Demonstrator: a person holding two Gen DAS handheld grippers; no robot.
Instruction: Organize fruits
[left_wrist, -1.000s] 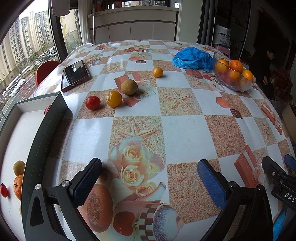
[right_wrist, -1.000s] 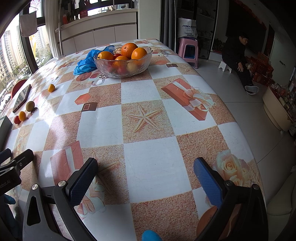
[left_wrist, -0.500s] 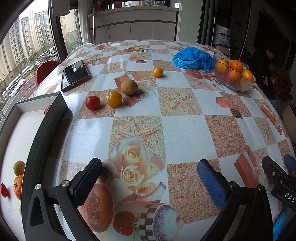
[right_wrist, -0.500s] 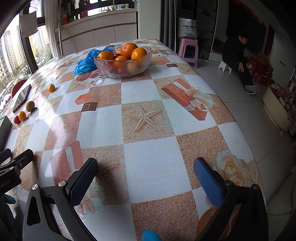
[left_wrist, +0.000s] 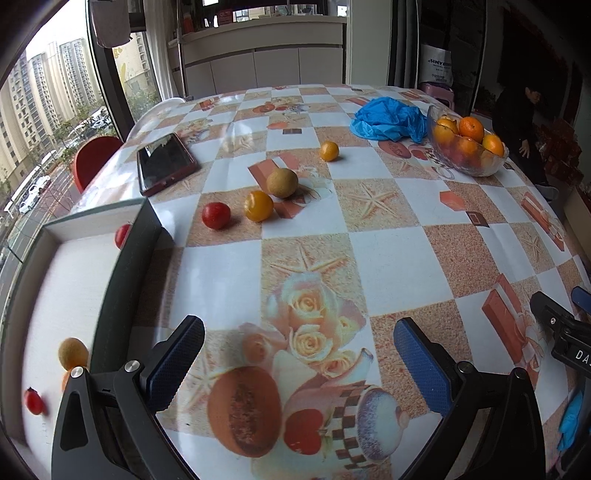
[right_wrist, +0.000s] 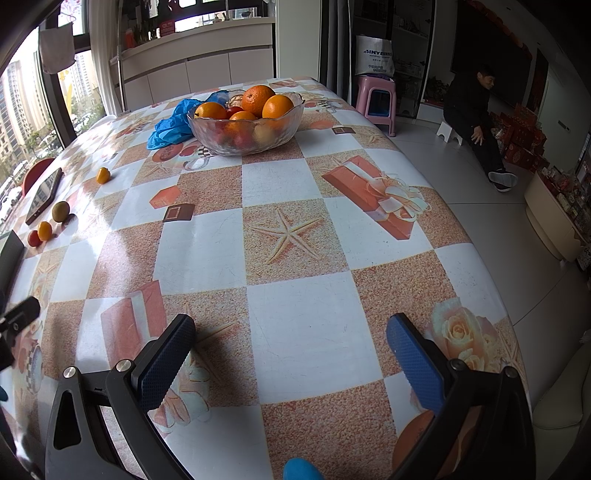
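Loose fruit lies mid-table in the left wrist view: a red tomato (left_wrist: 215, 215), a yellow-orange fruit (left_wrist: 258, 206), a brown kiwi (left_wrist: 282, 182) and a small orange (left_wrist: 328, 151). A white tray (left_wrist: 66, 280) at the left holds a kiwi (left_wrist: 73, 353) and small red fruits (left_wrist: 34, 401). A glass bowl (left_wrist: 466, 162) of oranges stands far right; it also shows in the right wrist view (right_wrist: 245, 138). My left gripper (left_wrist: 298, 345) is open and empty near the table's front. My right gripper (right_wrist: 291, 343) is open and empty over the tablecloth.
A phone in a red case (left_wrist: 164, 162) lies at the back left. A blue plastic bag (left_wrist: 388, 119) is crumpled beside the bowl. A red chair (left_wrist: 94, 159) stands past the left edge. A person (right_wrist: 476, 110) sits on the floor at the right, near a pink stool (right_wrist: 376, 101).
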